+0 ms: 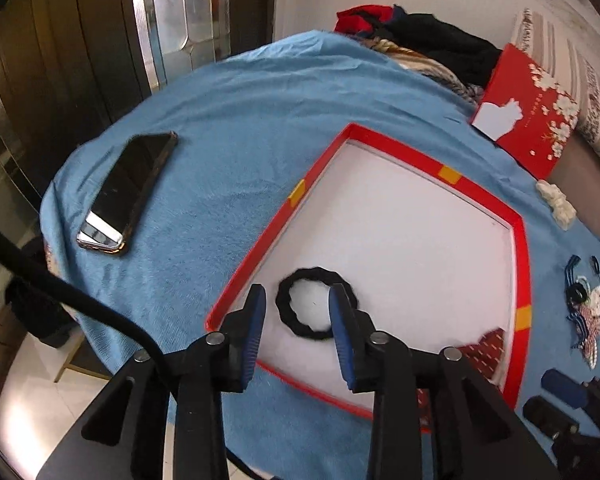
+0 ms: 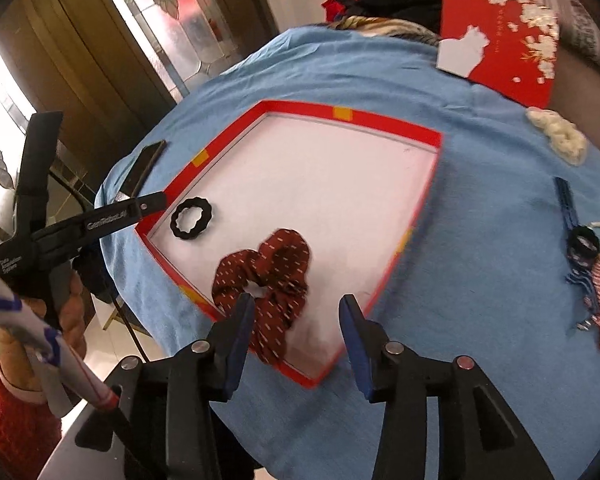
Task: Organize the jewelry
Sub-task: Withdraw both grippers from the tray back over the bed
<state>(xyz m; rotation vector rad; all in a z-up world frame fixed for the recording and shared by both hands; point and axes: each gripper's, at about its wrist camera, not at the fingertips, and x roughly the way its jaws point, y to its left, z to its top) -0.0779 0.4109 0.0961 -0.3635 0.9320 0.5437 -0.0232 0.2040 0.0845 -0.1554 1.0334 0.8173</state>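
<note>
Hair ties in the red tray [image 2: 384, 117]: black ring [image 2: 191, 223] near its left corner, scrunchie [image 2: 274, 284] at its front edge.
Both grippers, left [image 1: 297, 326] and right [image 2: 296, 334], hang spread apart, holding nothing; phone [image 1: 128, 192] and more ties [image 2: 590, 276] flank the tray.

Black hair tie [image 1: 317, 303] and maroon scrunchie [image 2: 266, 288] – both flat, seemingly, in red tray [image 1: 522, 264]

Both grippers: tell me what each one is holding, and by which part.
Nothing is held. The left gripper is open above the black hair tie; the right gripper is open above the red scrunchie.
</note>
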